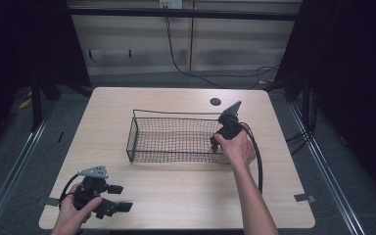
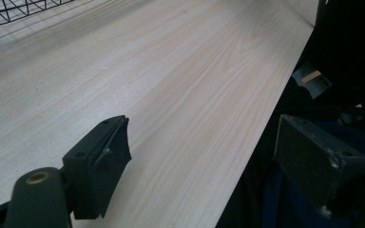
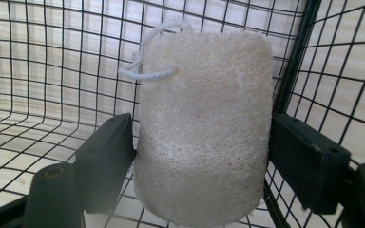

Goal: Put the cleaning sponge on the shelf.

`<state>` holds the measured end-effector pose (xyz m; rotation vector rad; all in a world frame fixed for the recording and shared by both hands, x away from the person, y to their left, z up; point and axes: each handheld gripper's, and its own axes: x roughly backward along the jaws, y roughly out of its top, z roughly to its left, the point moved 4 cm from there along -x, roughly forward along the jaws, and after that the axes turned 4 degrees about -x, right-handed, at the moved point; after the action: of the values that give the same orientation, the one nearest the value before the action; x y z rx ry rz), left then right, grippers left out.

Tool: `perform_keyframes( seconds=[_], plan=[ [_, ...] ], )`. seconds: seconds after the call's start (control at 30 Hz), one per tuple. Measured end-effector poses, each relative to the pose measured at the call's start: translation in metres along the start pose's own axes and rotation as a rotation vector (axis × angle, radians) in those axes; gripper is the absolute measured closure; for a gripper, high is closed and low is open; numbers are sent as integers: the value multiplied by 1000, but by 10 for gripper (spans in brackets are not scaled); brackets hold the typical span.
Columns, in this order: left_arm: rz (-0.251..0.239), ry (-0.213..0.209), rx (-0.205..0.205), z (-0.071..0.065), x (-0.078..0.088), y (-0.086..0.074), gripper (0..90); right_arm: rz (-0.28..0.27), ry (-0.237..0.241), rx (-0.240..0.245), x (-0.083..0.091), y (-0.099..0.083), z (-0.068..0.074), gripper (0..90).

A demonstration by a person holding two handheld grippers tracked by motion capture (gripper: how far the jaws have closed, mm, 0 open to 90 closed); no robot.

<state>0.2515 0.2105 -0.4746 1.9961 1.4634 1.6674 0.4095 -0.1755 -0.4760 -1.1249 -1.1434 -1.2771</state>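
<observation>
Inside the black wire mesh basket (image 3: 38, 71), a cream loofah pad with white cord loop (image 3: 204, 128) sits between the right gripper (image 3: 202, 164)'s parted jaws (apparently for release); the left gripper (image 2: 218, 164) waits open, empty, at the table edge.

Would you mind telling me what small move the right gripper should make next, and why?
Probably lift the right gripper straight up and out: the loofah stands inside the wire basket, near its corner, and the pads look barely clear of it.

A pale, fibrous loofah sponge (image 3: 204, 133) stands upright inside a black wire-mesh basket (image 3: 38, 71). Its white cord loop (image 3: 147, 57) sits on top.
</observation>
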Motion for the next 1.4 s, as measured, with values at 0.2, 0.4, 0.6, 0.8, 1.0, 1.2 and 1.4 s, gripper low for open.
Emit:
perform_keyframes(
  seconds=[0.2, 0.4, 0.6, 0.8, 1.0, 1.2, 1.4],
  plan=[
    [-1, 1, -1, 0, 0, 0, 188, -9, 17, -2, 3, -1, 1, 207],
    [1, 2, -2, 0, 0, 0, 188, -22, 31, 6, 12, -4, 1, 178],
    [0, 3, -1, 0, 0, 0, 188, -40, 64, 27, 21, -8, -1, 178],
    [-2, 4, 3, 0, 0, 0, 188, -46, 80, 46, 23, -10, -1, 158],
    [-1, 4, 0, -1, 0, 0, 188, -63, 103, 70, 28, -14, 0, 178],
    [0, 5, -2, 0, 0, 0, 188, -84, 129, 82, 32, -17, -1, 205],
    [2, 6, -3, 0, 0, 0, 188, -94, 156, 116, 35, -22, 2, 227]
  ],
)
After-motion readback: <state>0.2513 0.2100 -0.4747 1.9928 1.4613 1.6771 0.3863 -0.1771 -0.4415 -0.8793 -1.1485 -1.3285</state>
